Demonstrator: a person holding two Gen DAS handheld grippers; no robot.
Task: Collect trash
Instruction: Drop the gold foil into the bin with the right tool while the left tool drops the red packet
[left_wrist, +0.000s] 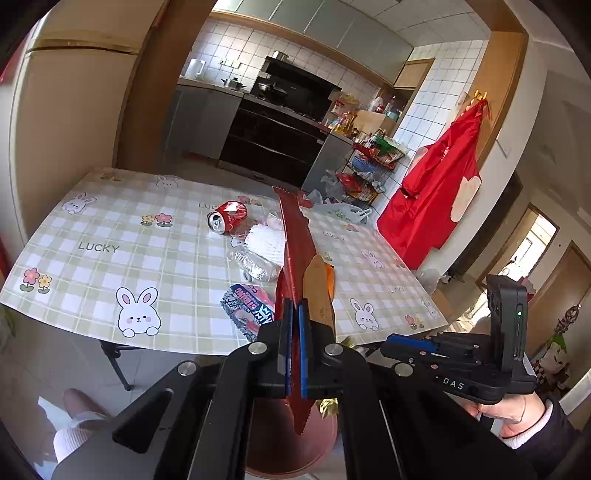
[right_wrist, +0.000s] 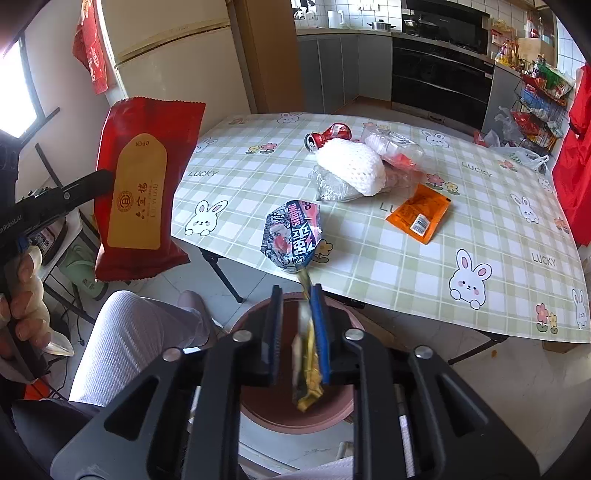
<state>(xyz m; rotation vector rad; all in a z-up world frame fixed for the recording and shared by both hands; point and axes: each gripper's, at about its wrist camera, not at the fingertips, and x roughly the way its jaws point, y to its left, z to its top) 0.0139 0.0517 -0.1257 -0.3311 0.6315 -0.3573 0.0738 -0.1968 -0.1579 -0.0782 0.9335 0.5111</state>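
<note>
My left gripper (left_wrist: 295, 306) is shut on a red wet-wipe pack (left_wrist: 295, 236), held edge-on above the brown bin (left_wrist: 291, 446); the pack also shows flat in the right wrist view (right_wrist: 142, 192). My right gripper (right_wrist: 295, 295) has its jaws slightly apart, with a yellow crumpled wrapper (right_wrist: 308, 365) against the right pad, over the brown bin (right_wrist: 295, 417). On the table lie a crushed red can (right_wrist: 328, 134), a white foam net (right_wrist: 351, 166), a clear plastic bottle (right_wrist: 397, 146), a foil wrapper (right_wrist: 330, 188), an orange sachet (right_wrist: 419, 214) and a printed snack bag (right_wrist: 293, 234).
The table (right_wrist: 480, 221) has a checked rabbit-print cloth and folding legs. My knee in white trousers (right_wrist: 129, 339) is beside the bin. A fridge (right_wrist: 177, 62) stands at the back left. A red apron (left_wrist: 432, 192) hangs on the right wall beside a snack rack (left_wrist: 369, 166).
</note>
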